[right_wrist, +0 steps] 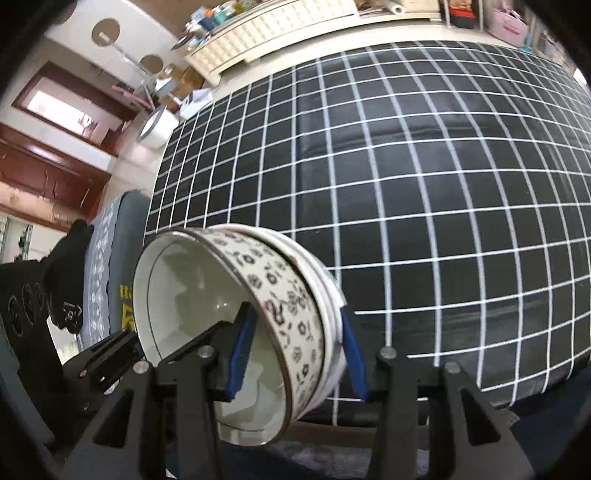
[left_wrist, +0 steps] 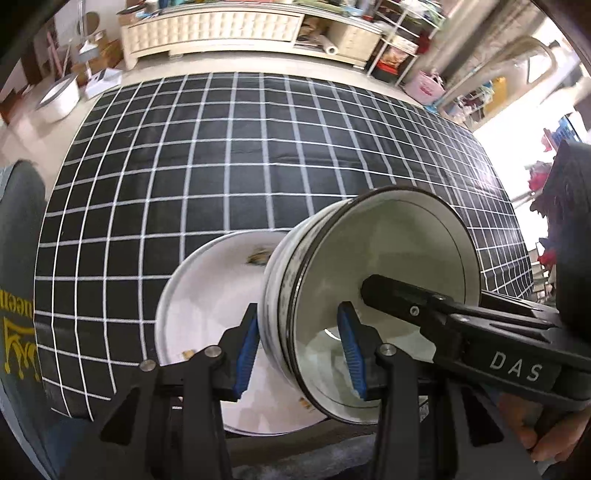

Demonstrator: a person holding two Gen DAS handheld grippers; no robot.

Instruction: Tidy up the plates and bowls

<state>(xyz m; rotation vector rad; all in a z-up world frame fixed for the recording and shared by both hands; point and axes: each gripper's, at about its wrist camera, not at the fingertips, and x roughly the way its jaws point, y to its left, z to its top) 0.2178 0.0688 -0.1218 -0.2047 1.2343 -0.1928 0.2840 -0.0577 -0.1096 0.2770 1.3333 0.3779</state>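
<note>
Two grippers clamp one stack of bowls. Left gripper (left_wrist: 301, 349): blue pads pinch the wall of the stacked white ceramic bowls with dark floral band (left_wrist: 373, 306), one pad outside, one pad inside the cavity. Stack is tipped on its side, opening facing the left wrist camera's right. Right gripper (right_wrist: 295, 354): also pinching the same bowls (right_wrist: 236, 332), one blue pad inside the inner bowl, the other against the outer bowl's wall. In the right wrist view the opening faces left and the flower pattern on the inner bowl's wall is clear; two nested rims visible, maybe more, cannot tell the exact count. The right gripper's black finger, marked DAS, reaches into the bowl in the left wrist view, with the person's hand (left_wrist: 535, 435) holding its handle at the lower right.

Bowls are held off the table, over its near edge. Just behind and below them in the left wrist view lies a white round ceramic plate (left_wrist: 207, 310) with small brown decoration, flat on the black tablecloth with white grid lines (left_wrist: 229, 155). Bowl hides part of the plate; whether they touch, cannot tell.

Beyond the table: a cream tufted cabinet (left_wrist: 218, 29) against the far wall, a white round tub (left_wrist: 59, 98) on the floor far left, a pink bag (left_wrist: 424, 88) far right.
</note>
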